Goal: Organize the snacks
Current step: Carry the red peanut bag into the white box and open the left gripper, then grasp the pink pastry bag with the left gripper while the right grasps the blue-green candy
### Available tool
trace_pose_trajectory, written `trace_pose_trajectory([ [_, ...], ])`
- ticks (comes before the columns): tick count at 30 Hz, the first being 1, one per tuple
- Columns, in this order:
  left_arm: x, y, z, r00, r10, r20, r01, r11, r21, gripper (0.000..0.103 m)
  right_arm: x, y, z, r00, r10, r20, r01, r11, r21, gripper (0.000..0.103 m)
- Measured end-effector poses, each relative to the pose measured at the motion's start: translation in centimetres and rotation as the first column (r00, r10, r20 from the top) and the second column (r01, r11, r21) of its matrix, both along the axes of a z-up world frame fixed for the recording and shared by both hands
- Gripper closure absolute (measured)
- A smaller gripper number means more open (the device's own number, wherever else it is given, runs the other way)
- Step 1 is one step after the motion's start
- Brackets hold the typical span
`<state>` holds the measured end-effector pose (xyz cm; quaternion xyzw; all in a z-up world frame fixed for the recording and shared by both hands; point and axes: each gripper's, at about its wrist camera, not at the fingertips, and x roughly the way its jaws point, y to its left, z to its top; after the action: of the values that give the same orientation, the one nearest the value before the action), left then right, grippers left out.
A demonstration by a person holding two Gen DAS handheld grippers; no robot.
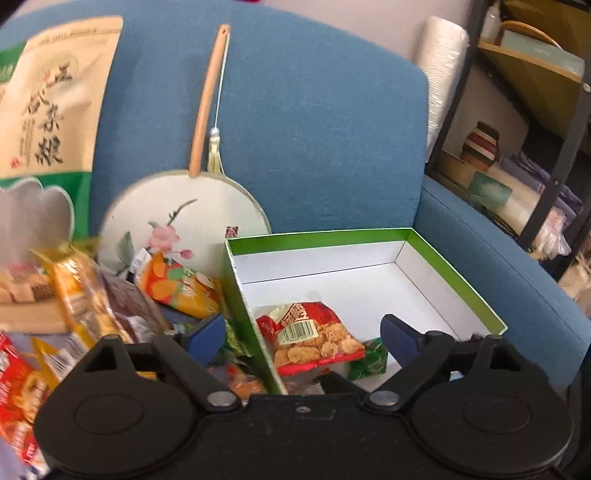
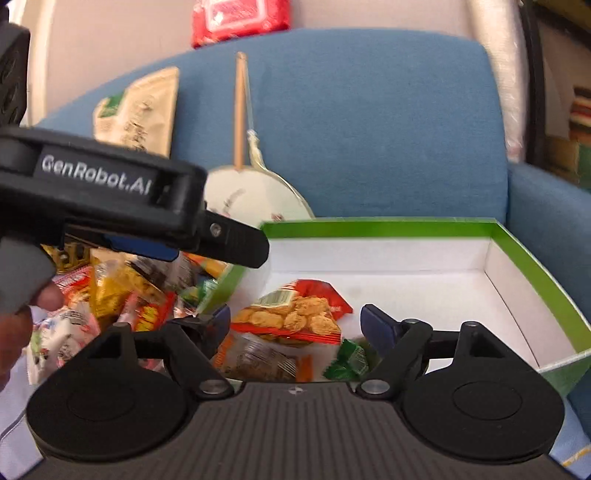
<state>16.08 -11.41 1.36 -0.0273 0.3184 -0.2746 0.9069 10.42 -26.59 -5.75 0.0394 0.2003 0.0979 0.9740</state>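
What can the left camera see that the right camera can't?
Only the left wrist view shows the shelf full of things beside the sofa, and the wafer packet at the far left.

Only the right wrist view shows the red pack on top of the sofa back, the left gripper from the side, and an orange see-through packet in the box.

Both show the green box, the red cracker bag, the small green candy, the round fan and the blue sofa.
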Motion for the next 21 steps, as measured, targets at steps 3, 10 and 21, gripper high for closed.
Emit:
trace_pose_trajectory([
  [3, -0.7, 1.1, 0.5, 1.0, 0.004, -0.007, -0.004, 1.0, 0.006, 0.0, -0.5, 0.4, 0.4, 1.0, 0.013, 0.014, -0.013, 1.0, 0.008, 0.0],
  [10, -4.7, 6.3, 1.2, 0.992, 0.123, -0.04, -0.125, 0.991, -0.041, 0.0, -3.3, 2.2, 1.1, 0.996, 0.089, 0.03, -0.09, 0.995, 0.052, 0.0],
  [21, -11.0, 14.0, -1.8, 0.958, 0.265, -0.114, -0.269, 0.963, -0.021, 0.0, -5.4, 7.1, 1.0, 0.974, 0.217, -0.06, -0.214, 0.976, 0.049, 0.0],
])
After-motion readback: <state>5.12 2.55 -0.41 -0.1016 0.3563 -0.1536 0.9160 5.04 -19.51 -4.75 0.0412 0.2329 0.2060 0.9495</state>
